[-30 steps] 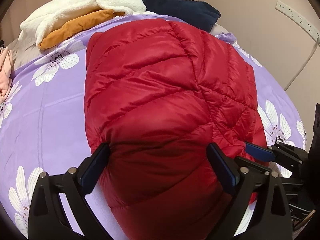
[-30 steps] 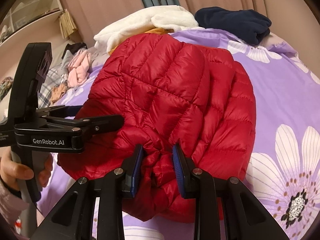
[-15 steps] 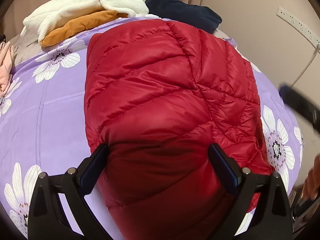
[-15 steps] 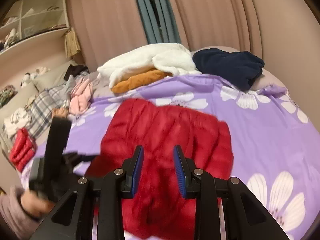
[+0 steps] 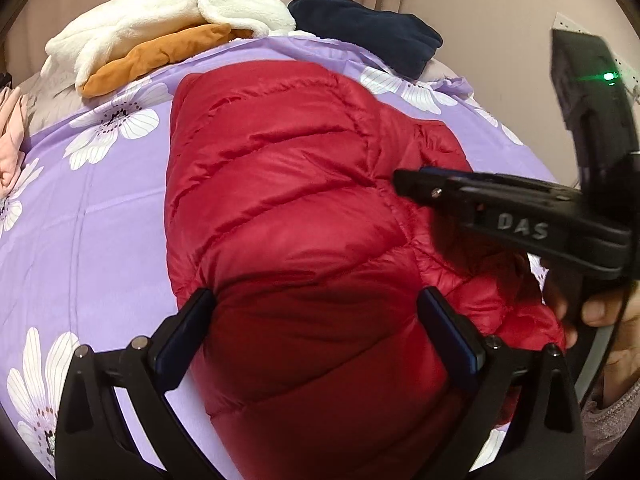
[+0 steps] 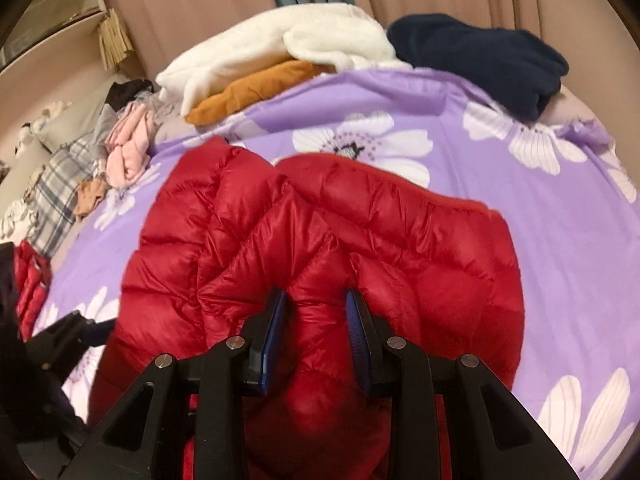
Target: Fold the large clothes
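- Left gripper (image 5: 316,344): jaws spread wide over the near end of the jacket (image 5: 288,208), pads not pinching it.
- Right gripper (image 6: 316,320): clamped on a bunched fold of the jacket, on its right side.
- The jacket lies on the bed (image 5: 100,216).
- Beyond the jacket: white fleece (image 5: 168,12) over an orange garment (image 5: 152,60), navy garment (image 5: 368,36) beside them.

Left gripper (image 5: 316,332) spread wide, angled down; right gripper (image 6: 316,328) narrowly parted, pinching fabric.
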{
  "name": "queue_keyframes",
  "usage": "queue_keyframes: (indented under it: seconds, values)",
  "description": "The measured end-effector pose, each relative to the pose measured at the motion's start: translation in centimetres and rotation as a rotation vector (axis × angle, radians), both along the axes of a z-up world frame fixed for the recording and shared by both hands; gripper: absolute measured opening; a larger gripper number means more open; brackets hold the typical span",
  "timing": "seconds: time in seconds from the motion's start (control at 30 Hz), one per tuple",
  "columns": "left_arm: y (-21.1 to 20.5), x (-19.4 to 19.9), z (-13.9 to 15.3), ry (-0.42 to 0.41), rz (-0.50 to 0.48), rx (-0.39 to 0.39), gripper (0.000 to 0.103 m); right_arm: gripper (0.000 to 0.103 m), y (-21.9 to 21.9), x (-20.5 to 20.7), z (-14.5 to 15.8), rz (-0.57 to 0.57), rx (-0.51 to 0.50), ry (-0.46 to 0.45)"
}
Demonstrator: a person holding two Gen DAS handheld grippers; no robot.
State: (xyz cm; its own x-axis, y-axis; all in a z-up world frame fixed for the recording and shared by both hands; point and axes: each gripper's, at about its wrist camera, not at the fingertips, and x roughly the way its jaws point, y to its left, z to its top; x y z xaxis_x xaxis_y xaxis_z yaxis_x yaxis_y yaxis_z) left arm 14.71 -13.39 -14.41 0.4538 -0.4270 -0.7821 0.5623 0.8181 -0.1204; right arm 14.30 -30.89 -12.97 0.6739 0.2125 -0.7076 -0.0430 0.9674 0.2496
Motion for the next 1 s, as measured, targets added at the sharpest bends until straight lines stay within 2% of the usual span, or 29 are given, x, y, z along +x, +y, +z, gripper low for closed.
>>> queue_keyframes:
  seconds: [0.17,0.33,0.57,0.67,0.73,0.83,1.0]
  values:
    - [0.0,0.0,0.0,-0.009,-0.001,0.002,0.101,0.028,-1.0,0.1,-0.7,-0.01,0.073,-0.007]
    - [0.6,-0.7,1.0,-0.017,0.01,-0.009,0.098,0.028,-1.1,-0.1,-0.5,-0.016,0.076,-0.02]
    - [1.9,-3.6,3.5,-0.06,0.02,-0.102,0.093,0.029,-1.3,-0.1,-0.2,-0.024,0.082,-0.022]
    - [1.7,-4.6,4.0,-0.095,0.002,-0.125,0.082,0.029,-1.2,-0.2,-0.2,-0.022,0.08,-0.021]
    - [1.3,-5.0,3.7,-0.098,-0.01,-0.114,0.077,0.029,-1.2,-0.1,-0.3,-0.023,0.081,-0.022]
    - [0.8,-4.7,2.4,-0.079,-0.016,-0.078,0.076,0.029,-1.2,-0.2,-0.3,-0.021,0.083,-0.021]
    - [1.0,-3.9,1.6,-0.028,-0.021,-0.095,0.076,0.029,-1.2,-0.4,0.0,-0.025,0.075,-0.018]
